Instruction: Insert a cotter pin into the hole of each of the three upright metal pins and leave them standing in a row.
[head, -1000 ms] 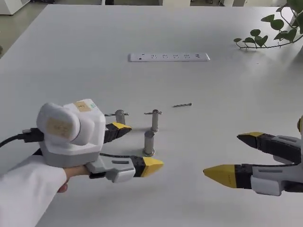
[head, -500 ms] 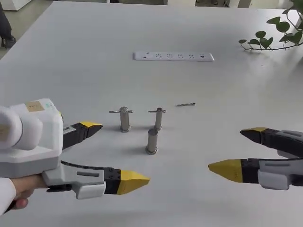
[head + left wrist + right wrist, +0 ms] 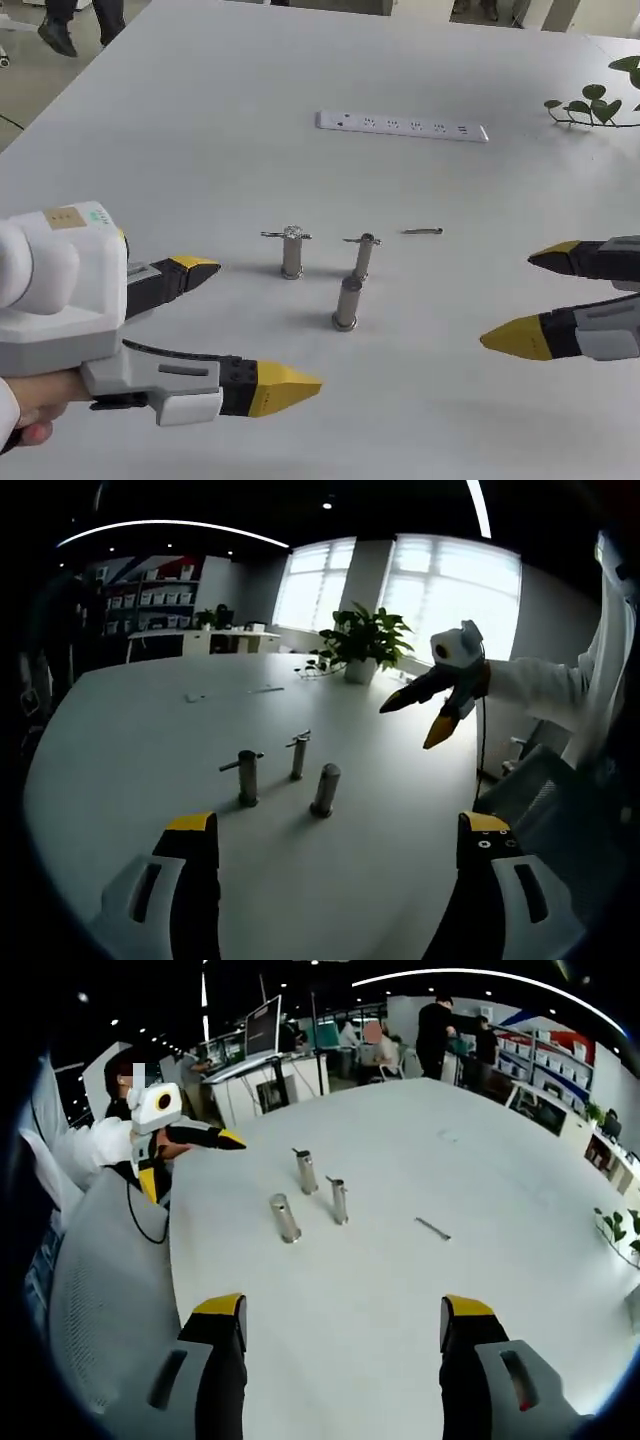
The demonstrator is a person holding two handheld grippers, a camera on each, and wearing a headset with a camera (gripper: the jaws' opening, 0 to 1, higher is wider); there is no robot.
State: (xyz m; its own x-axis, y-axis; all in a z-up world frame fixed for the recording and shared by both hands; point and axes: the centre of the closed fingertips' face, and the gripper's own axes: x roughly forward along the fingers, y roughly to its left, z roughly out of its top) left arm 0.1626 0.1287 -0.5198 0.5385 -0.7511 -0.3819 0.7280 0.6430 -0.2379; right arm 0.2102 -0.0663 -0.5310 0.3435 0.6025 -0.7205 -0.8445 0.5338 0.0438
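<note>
Left tongs [image 3: 266,322] farther from metal pins [image 3: 346,303] than before — loose cotter pin [image 3: 432,1228] aside.

left gripper [image 3: 260,322]: I see a white, rounded boxy housing, grey jaw arms, black mid-sections and pointed yellow tips.
sticker [image 3: 62,217]: a tan label on top of that housing with a green edge; from my feed I can't read its print.
right gripper [image 3: 507,299]: the same build, with grey arms, black sections and yellow tips.
jaw arms, close up: each grey arm has a dark oblong slot.
cable [image 3: 482,742]: thin and black, at the right gripper's rear.
sleeve [image 3: 545,680]: white, long.
</note>
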